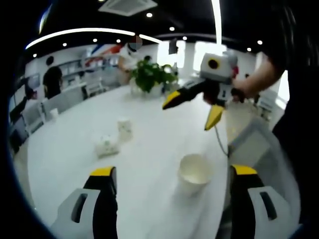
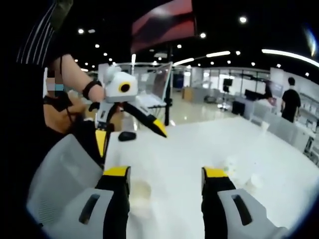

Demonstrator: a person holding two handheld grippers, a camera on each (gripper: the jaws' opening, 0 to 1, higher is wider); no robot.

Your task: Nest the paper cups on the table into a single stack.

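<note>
In the left gripper view a white paper cup [image 1: 194,172] stands upright on the white table [image 1: 149,199], just ahead of my left gripper [image 1: 173,172], whose jaws are wide apart with nothing between them. Farther off, a second cup [image 1: 124,128] stands and a patterned cup [image 1: 106,146] lies beside it. My right gripper [image 1: 193,108] hovers above the table, open and empty. In the right gripper view my right gripper [image 2: 166,172] is open over the table, with a blurred cup [image 2: 139,191] near its left jaw. The left gripper [image 2: 130,133] shows open. Two faint cups [image 2: 230,164] [image 2: 256,181] sit to the right.
A grey chair [image 1: 259,144] [image 2: 60,169] stands at the table's edge by the person's body. A potted plant [image 1: 149,74] sits at the table's far end. A black mouse-like object [image 2: 127,135] lies on the table. More chairs and people are in the background.
</note>
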